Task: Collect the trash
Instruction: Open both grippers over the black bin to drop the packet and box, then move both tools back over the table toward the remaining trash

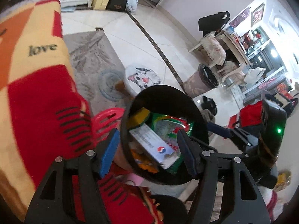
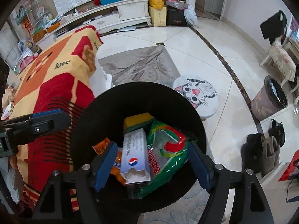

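A black round bin (image 1: 196, 115) (image 2: 104, 110) holds trash: a white Pepsi box (image 1: 152, 142) (image 2: 134, 155), a green wrapper (image 1: 168, 125) (image 2: 168, 149), a yellow sponge (image 1: 138, 116) (image 2: 138, 121) and an orange wrapper (image 1: 145, 164) (image 2: 101, 146). My left gripper (image 1: 147, 151) has its jaws apart on either side of the bin's rim. My right gripper (image 2: 152, 165) is open and empty just above the trash in the bin. The left gripper also shows in the right wrist view (image 2: 39, 123) at the bin's left side.
A table under a red, orange and yellow "love" blanket (image 1: 37, 93) (image 2: 56, 78) stands at the left. A cat-face stool (image 1: 143, 78) (image 2: 198, 95) and a pink lined waste bin (image 1: 201, 80) (image 2: 269, 99) stand on the tiled floor. A red plastic stool (image 1: 106, 119) is beside the black bin.
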Demonstrator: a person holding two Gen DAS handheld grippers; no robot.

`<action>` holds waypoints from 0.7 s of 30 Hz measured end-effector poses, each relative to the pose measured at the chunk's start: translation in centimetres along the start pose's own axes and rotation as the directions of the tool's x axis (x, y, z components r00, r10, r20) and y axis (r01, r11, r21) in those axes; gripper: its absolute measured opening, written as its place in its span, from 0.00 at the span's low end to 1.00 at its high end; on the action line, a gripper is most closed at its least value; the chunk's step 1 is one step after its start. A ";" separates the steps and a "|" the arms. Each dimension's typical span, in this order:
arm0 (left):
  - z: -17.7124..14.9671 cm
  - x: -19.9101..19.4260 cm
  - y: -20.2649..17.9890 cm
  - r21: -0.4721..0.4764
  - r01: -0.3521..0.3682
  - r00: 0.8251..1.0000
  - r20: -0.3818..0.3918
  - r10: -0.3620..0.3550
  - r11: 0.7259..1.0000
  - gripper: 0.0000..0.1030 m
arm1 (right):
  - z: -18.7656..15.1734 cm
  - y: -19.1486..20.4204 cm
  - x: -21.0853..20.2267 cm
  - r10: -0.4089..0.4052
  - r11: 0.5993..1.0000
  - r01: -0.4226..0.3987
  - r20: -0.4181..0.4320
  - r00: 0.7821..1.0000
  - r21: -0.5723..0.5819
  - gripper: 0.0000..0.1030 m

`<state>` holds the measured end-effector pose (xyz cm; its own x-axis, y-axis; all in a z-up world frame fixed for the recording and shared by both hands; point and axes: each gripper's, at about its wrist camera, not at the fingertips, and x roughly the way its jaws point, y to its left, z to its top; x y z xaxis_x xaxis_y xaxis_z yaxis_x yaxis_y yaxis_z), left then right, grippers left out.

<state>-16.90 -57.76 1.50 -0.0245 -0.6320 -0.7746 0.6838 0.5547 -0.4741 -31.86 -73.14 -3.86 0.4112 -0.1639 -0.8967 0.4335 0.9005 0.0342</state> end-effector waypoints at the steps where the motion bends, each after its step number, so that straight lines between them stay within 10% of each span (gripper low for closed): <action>1: -0.2 -0.4 0.2 0.003 -0.010 1.000 0.008 0.010 1.000 0.61 | 0.0 0.4 -0.2 -0.004 1.000 0.004 0.005 1.000 -0.010 0.72; 21: -5.6 -9.6 8.8 -0.078 -0.238 0.952 0.179 0.248 0.968 0.61 | 0.6 11.7 -1.0 0.106 0.984 -0.100 0.032 0.994 -0.150 0.72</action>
<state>-14.73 -43.78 2.48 0.2768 -0.5608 -0.7803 0.6107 0.7296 -0.3077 -26.77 -62.68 -2.30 0.4802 -0.0806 -0.8734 0.2647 0.9627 0.0567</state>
